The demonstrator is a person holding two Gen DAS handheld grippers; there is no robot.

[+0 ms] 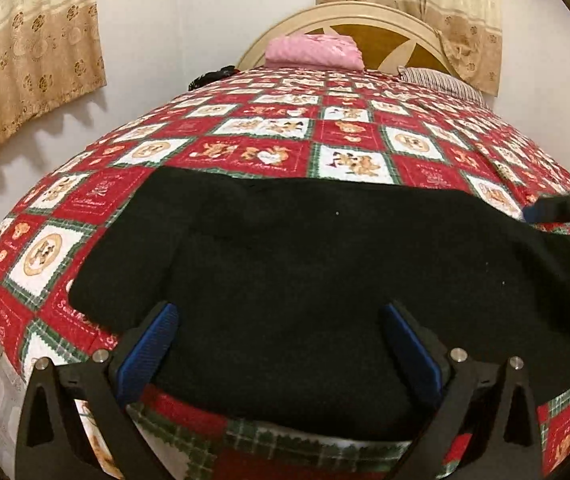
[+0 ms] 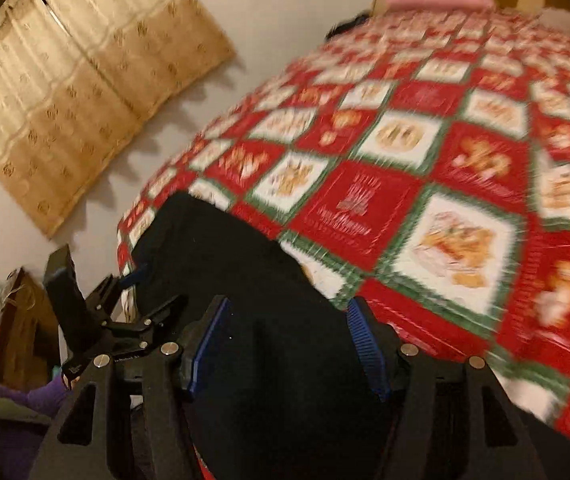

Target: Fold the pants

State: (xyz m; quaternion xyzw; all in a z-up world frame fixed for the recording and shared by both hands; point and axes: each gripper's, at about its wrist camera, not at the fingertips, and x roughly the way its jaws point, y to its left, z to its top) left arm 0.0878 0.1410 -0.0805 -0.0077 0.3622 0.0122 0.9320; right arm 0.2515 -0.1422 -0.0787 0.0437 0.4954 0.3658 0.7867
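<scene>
The left wrist view looks down and forward from the foot edge of the bed (image 1: 269, 136), close above the black pants (image 1: 305, 264), facing the headboard (image 1: 349, 20). The right wrist view, blurred and tilted, sits near that edge too. Both share pants, bedspread and curtain (image 2: 85, 92).

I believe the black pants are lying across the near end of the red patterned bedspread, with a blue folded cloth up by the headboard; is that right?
Not quite: the folded cloth by the headboard is pink, not blue, as the left wrist view shows clearly. The rest holds: the black pants lie across the near end of the red patterned bedspread.
</scene>
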